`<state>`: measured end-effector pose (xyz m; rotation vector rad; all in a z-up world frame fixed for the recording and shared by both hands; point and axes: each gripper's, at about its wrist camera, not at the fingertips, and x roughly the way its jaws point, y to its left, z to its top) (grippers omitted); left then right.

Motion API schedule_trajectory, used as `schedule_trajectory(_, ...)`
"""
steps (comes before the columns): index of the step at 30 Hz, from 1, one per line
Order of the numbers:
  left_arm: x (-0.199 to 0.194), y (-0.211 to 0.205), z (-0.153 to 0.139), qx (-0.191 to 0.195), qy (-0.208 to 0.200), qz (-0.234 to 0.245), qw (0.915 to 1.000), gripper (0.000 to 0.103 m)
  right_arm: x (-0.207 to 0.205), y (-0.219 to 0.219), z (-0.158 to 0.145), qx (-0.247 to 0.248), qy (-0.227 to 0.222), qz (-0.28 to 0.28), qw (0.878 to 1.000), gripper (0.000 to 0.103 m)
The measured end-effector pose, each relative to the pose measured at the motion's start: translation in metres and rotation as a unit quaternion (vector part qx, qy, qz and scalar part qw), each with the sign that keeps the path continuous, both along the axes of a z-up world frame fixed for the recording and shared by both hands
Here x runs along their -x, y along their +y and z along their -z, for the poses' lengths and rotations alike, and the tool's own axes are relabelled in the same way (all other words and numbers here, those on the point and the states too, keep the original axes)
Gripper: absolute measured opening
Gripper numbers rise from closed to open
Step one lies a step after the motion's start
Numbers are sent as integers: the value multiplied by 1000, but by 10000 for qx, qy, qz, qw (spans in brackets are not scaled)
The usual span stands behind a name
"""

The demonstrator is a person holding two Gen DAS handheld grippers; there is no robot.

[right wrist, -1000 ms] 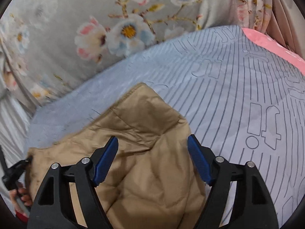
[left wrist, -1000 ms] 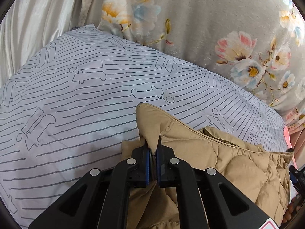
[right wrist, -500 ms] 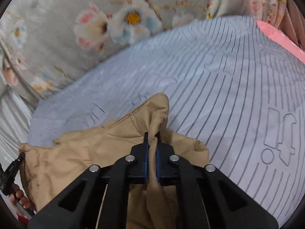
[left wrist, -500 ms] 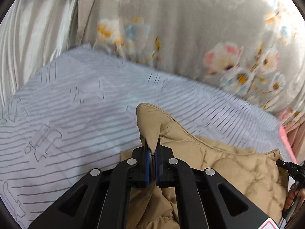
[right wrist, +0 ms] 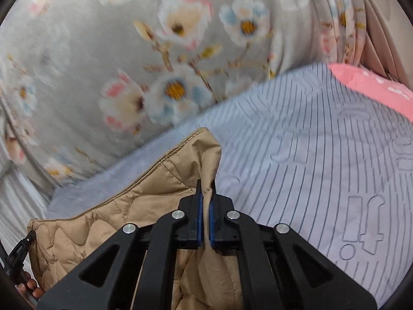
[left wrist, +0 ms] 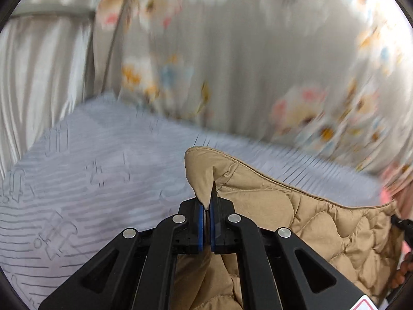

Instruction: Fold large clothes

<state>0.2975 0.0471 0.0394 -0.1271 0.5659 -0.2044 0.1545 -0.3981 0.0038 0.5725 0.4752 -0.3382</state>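
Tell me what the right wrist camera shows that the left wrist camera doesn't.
Only the right wrist view shows the pink fabric on the bed's far corner. Only the left wrist view shows the pale pleated curtain. Both show the tan quilted jacket pinched in shut fingers, left gripper and right gripper, over the striped bedsheet before floral curtains.

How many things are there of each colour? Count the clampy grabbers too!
Tan: 1, the quilted jacket
Grey striped: 1, the bed sheet
Flowery grey: 1, the curtain
Pink: 1, the pink cloth
Black: 2, the left gripper and right gripper, both clamped on the jacket
Total: 6
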Motion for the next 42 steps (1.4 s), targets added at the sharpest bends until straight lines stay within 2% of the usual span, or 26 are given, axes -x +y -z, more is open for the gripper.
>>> schedule_trajectory(4,-36,-8,61,-391,684,-245,9966,2,-38,3,47,106,759,-5,9971,3)
schedule_trajectory(7,-47,-4,90,-351,1016,-299,9938,3,-52,8,70,274,1135,-83,9931,3)
schedule_trajectory(11,-55,-5,109,-400,1219,-362,9911,8,-69,15,88,560,1604,-113,9854,7)
schedule_trajectory(13,-58,-7,115,-458,1318,-401,9894,16,-75,19,94,704,1803,-104,9810,8)
schedule_trajectory(16,-65,-2,121,-274,1515,-400,9873,20,-81,19,98,769,1966,-125,9774,10)
schedule_trajectory(19,-64,11,120,66,1652,-330,9857,20,-79,13,98,617,1914,-159,9794,12)
schedule_trajectory(21,-54,28,113,473,1802,-305,9820,19,-64,9,89,417,1800,-145,9827,17)
schedule_trajectory(22,-41,42,105,758,1775,-307,9807,19,-54,9,82,327,1662,-102,9855,24)
schedule_trajectory(23,-32,49,99,834,1726,-317,9810,19,-38,8,75,218,1464,-47,9890,34)
schedule_trajectory(25,-3,67,84,867,1525,-290,9841,21,7,7,58,103,1055,57,9944,40)
schedule_trajectory(26,8,72,81,811,1495,-260,9851,23,22,7,54,95,979,77,9951,44)
schedule_trajectory(28,33,83,84,713,1545,-237,9851,34,65,8,52,-30,864,44,9963,48)
schedule_trajectory(29,41,86,88,701,1633,-231,9838,35,84,10,55,-130,845,9,9963,50)
schedule_trajectory(33,74,93,115,798,1938,-94,9777,36,138,18,81,-560,1036,-85,9930,52)
schedule_trajectory(36,93,96,123,952,1959,-197,9758,44,152,22,97,-894,1110,-192,9896,53)
schedule_trajectory(40,96,96,138,1334,2097,-315,9681,44,158,26,107,-1258,907,-217,9877,53)
schedule_trajectory(41,97,95,139,1334,2069,-321,9687,42,157,27,109,-1273,898,-198,9876,49)
schedule_trajectory(42,97,94,138,1344,2067,-311,9686,31,156,28,109,-1278,879,-193,9877,44)
